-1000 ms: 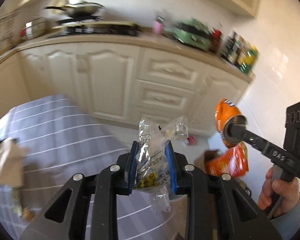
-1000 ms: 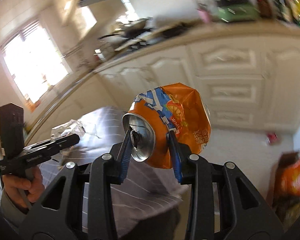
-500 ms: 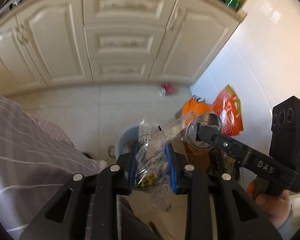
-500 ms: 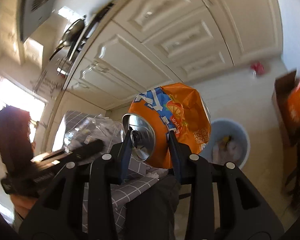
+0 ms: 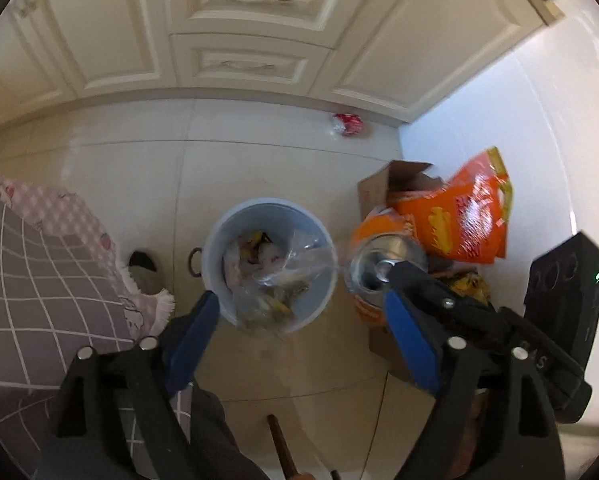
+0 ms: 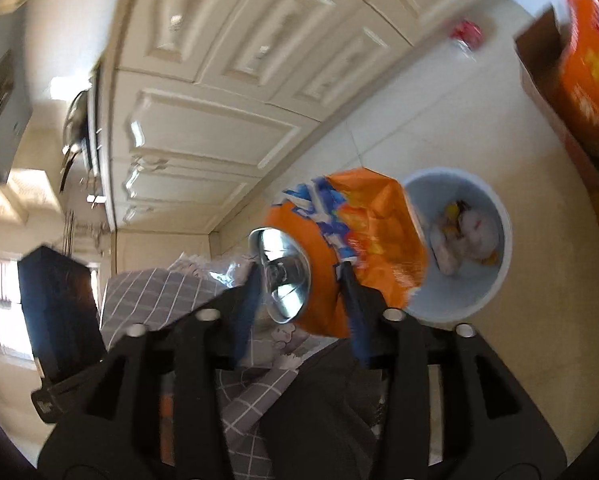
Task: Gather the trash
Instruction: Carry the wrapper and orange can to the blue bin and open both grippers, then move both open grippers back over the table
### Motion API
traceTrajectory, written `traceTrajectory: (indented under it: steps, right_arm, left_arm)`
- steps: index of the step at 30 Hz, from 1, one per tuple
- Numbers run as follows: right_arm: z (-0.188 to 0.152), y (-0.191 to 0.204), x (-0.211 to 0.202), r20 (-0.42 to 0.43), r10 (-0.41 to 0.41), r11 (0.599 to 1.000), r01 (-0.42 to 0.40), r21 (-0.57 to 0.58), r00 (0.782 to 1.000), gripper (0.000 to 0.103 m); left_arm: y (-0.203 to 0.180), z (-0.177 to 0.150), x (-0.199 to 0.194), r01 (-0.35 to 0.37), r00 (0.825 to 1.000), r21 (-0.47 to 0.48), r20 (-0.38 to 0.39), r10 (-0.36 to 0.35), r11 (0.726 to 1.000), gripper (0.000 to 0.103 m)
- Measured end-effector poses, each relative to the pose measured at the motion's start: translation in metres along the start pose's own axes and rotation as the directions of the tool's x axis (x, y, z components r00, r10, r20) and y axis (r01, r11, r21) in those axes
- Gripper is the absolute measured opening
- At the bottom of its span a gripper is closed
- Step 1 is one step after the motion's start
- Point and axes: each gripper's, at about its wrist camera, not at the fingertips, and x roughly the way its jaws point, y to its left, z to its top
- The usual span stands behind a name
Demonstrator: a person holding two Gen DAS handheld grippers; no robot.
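Hovering over the pale blue trash bin (image 5: 219, 236) on the tiled floor (image 5: 131, 176), the left gripper (image 5: 299, 316) stands spread wide above a clear plastic wrapper (image 5: 283, 276) in the bin, while the right gripper (image 6: 301, 280) pinches a crushed orange soda can (image 6: 355, 240) beside the rim.

Bright daylight throughout, window (image 6: 3, 312) blown out at nine o'clock in the right view, glare off white wall tiles (image 5: 539, 128) at two o'clock in the left, strong fisheye bending at edges, black corners, cabinets (image 6: 219, 120) motion-smeared.
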Motion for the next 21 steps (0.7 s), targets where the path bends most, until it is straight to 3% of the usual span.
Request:
traceTrajectory:
  steps: [3, 6, 21]
  right_arm:
    - [0.001, -0.007, -0.001, 0.015, -0.030, 0.999, 0.030, 0.019, 0.999, 0.083]
    - [0.000, -0.009, -0.006, 0.036, -0.038, 0.999, 0.037, 0.019, 0.999, 0.093]
    - [-0.021, 0.017, -0.035, 0.087, -0.069, 0.997, 0.070, -0.018, 0.994, 0.096]
  left_arm:
    - [0.005, -0.002, -0.002, -0.009, 1.000, -0.008, -0.011, 0.009, 1.000, 0.085]
    - [0.007, -0.002, -0.010, -0.033, 0.999, 0.001, 0.012, 0.033, 0.999, 0.087]
    - [-0.008, -0.025, -0.081, -0.062, 0.987, 0.054, 0.152, 0.053, 0.997, 0.087]
